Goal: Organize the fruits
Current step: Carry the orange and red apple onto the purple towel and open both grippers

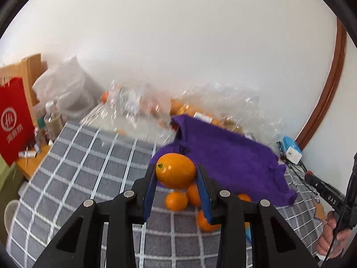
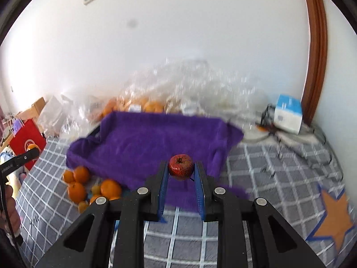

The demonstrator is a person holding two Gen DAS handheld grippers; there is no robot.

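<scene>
The left tool (image 1: 176, 174) is clamping an orange (image 1: 175, 170) between its blue pads, holding it above the checked cloth (image 1: 89, 156) near the purple towel (image 1: 223, 156). The right tool (image 2: 181, 174) is gripping a small red fruit (image 2: 180, 167) in front of the same towel. Loose oranges (image 2: 77, 189) are lying on the cloth just beside the towel's left edge.
</scene>
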